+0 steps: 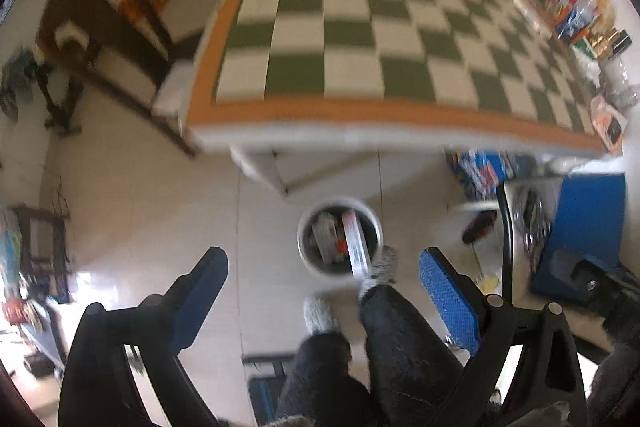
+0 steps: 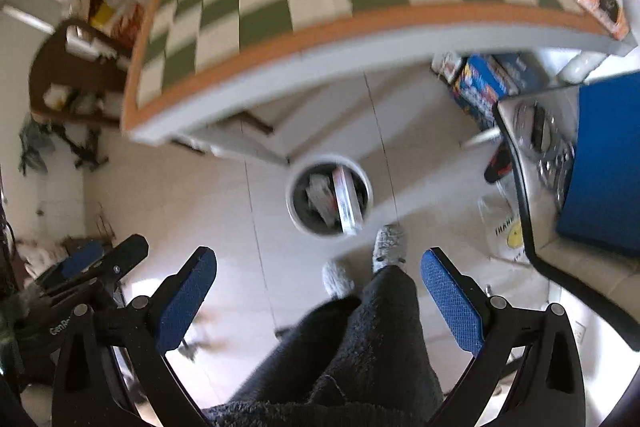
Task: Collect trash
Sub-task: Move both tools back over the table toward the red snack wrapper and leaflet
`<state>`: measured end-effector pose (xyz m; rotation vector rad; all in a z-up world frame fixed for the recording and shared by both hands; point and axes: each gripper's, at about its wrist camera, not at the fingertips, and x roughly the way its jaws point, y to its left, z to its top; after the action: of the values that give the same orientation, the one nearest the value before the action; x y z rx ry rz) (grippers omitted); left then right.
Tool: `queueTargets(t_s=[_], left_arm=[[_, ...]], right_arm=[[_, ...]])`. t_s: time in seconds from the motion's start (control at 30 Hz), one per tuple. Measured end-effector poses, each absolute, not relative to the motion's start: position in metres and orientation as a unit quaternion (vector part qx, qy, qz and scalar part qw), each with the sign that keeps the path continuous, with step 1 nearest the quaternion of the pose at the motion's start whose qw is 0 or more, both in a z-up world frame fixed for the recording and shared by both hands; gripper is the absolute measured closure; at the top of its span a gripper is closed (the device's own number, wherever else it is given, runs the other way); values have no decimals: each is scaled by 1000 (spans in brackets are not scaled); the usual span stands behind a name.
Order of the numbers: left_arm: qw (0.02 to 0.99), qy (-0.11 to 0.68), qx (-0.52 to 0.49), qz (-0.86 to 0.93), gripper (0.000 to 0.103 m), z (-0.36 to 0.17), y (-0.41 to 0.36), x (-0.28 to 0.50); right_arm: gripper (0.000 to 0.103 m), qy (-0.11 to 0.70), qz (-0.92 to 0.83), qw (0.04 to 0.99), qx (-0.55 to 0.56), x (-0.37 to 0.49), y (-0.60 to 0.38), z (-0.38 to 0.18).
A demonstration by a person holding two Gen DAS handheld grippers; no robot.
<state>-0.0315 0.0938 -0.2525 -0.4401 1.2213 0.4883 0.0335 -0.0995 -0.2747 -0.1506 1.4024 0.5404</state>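
Both my tongs, left and right, gape empty above the bin; next, I reach the table for trash.

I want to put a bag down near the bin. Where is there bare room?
The checkered tabletop is bare across its middle; its right edge is crowded with packages. Floor left of the white bin is open; the person's feet border it in front.

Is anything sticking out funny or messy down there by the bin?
Yes. In the white bin on the floor, a long flat white package pokes up past the rim instead of lying inside. Nearby, a plastic bag lies loose on the floor by the chair. Both grippers are open and empty.
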Motion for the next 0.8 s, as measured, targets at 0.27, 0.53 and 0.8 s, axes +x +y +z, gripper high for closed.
queueTargets(t_s=[0.27,0.53,0.8], left_arm=[[818,528,-106,204,0,-212,114,125],[818,553,28,153,0,-213,109,356],[769,615,143,101,0,-263,121,546]], right_arm=[[0,612,217,759,-49,164,-99,-227],[0,631,183,753,-35,369,-99,-241],[0,660,130,738,-48,590,-81,-280]])
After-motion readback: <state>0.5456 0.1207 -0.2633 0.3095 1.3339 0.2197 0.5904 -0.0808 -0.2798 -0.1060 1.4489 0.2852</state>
